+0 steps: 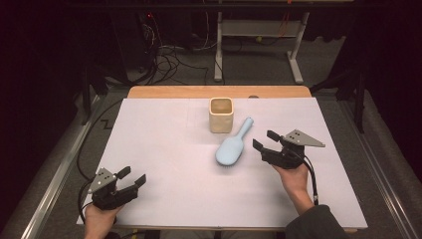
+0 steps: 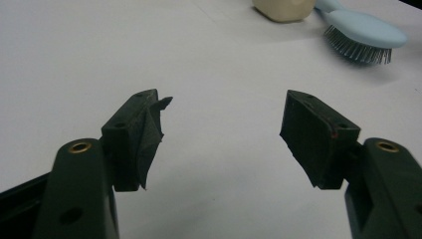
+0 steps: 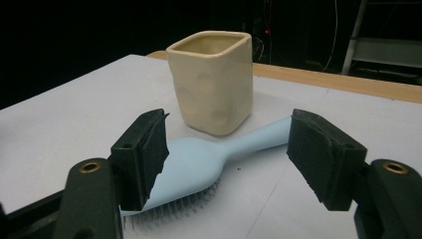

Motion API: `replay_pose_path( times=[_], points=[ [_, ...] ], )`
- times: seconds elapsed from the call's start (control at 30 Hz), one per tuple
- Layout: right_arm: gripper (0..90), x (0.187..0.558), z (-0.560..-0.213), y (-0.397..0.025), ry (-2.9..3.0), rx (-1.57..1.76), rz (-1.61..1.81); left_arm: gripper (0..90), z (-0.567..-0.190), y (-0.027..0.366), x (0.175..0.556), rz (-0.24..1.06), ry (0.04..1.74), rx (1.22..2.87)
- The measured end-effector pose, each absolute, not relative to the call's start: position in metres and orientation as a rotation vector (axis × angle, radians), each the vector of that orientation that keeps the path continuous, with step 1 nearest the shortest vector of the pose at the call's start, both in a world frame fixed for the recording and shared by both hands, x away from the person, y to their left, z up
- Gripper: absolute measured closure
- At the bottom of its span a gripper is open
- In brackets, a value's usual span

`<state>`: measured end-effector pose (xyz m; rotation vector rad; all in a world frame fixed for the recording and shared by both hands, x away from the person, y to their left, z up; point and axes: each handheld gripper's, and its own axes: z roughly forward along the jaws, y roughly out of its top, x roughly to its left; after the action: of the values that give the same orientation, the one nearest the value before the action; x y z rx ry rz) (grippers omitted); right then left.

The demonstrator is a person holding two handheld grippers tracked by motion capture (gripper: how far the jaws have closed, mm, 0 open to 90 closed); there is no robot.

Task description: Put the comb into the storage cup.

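Right gripper (image 1: 263, 141) has its fingers spread wide just beside the hairbrush (image 1: 231, 148), bristles-down by the cup (image 1: 221, 115), probably lining up a grab; left gripper (image 1: 130, 178), also gaping, idles far off.

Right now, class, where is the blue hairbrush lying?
In the high view the blue hairbrush lies bristles down on the white table, right of centre, between the cream cup and the open right gripper.
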<state>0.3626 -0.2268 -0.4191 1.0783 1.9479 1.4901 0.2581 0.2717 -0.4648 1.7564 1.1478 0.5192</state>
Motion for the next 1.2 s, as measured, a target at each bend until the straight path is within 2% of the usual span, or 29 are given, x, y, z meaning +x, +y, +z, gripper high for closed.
replay_pose_path(
  times=[0.83,1.2],
  points=[
    [32.8,0.390,-0.407,-0.212,2.018,1.086,1.411,33.1,-0.465,0.272,0.258,0.517,1.146,1.761],
    [38.3,0.413,-0.401,-0.209,2.091,1.200,1.334,33.0,-0.465,0.272,0.258,0.516,1.144,1.761]
  ],
)
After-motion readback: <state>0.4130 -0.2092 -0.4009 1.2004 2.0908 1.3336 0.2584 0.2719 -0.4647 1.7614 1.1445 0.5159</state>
